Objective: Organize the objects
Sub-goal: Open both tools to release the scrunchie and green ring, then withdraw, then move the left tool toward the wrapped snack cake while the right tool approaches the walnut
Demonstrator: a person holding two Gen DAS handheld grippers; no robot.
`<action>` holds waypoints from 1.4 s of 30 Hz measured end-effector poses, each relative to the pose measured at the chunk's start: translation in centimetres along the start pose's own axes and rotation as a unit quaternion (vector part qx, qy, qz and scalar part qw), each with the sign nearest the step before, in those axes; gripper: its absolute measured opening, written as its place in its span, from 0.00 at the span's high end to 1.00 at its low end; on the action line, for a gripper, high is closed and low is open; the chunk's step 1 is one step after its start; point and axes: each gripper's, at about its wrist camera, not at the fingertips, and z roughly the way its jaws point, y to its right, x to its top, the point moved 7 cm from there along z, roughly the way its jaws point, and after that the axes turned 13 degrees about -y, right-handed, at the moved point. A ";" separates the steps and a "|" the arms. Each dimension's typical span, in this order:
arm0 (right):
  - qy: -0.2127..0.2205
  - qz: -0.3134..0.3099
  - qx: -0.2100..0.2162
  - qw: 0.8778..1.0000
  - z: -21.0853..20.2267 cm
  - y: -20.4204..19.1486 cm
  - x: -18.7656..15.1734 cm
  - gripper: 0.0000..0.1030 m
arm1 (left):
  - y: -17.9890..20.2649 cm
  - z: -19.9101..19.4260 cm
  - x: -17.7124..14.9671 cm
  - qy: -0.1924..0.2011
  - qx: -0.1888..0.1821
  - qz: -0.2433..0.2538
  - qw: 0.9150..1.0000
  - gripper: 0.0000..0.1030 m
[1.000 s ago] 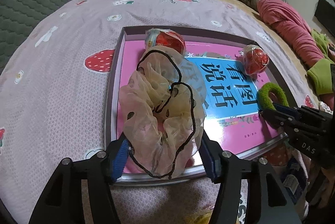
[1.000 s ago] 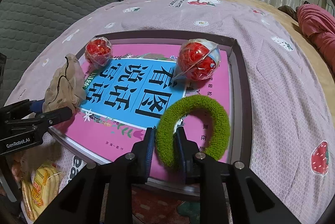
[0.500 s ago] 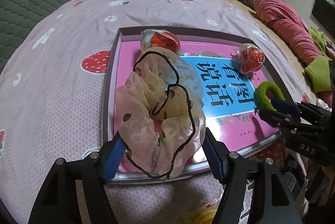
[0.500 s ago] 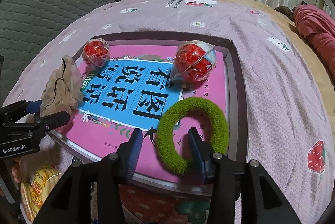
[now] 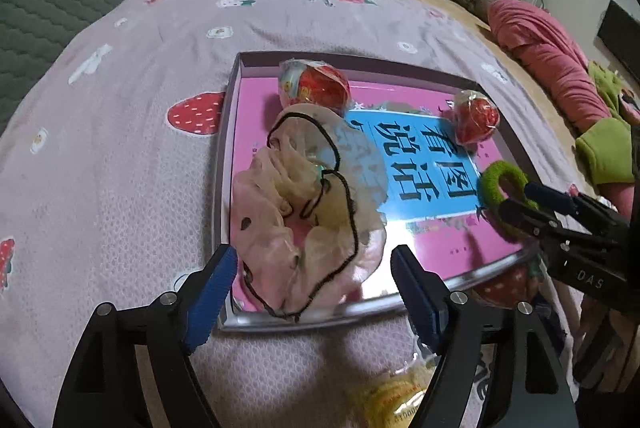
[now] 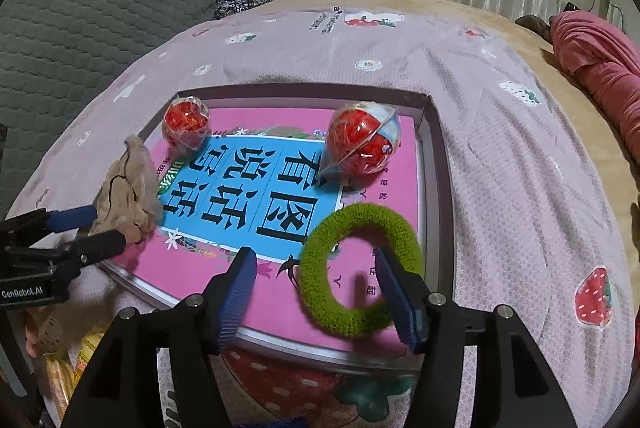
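Left gripper [image 5: 312, 292] spread wide, the sheer beige black-edged scrunchie [image 5: 308, 212] lying loose between its fingers at the shallow grey tray's [image 5: 224, 164] six o'clock edge. Right gripper [image 6: 316, 292] also spread, the fuzzy green ring scrunchie [image 6: 360, 268] resting free on the pink-and-blue picture book [image 6: 256, 196]. Only the right view shows the ring whole; in the left view it's half hidden at three o'clock. Two red wrapped balls [image 6: 362, 144] sit toward twelve o'clock, their contents hard to make out.
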 end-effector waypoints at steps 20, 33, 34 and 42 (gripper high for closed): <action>0.059 0.052 0.003 0.997 -5.7 -0.1 1.0 0.14 | 0.3 -6.3 -0.5 0.067 0.008 0.013 0.998 0.11; 0.091 0.039 -0.014 0.995 -13.8 -3.2 -0.3 0.12 | 0.7 -9.8 -4.0 0.078 0.007 0.004 0.997 0.11; 0.095 0.042 -0.012 0.995 -14.5 -3.4 -0.7 0.12 | 0.7 -10.1 -4.6 0.077 0.005 0.000 0.997 0.11; 0.112 0.054 0.018 0.992 -19.5 -5.8 -4.9 0.08 | 0.9 -13.7 -8.8 0.077 0.010 -0.014 0.997 0.11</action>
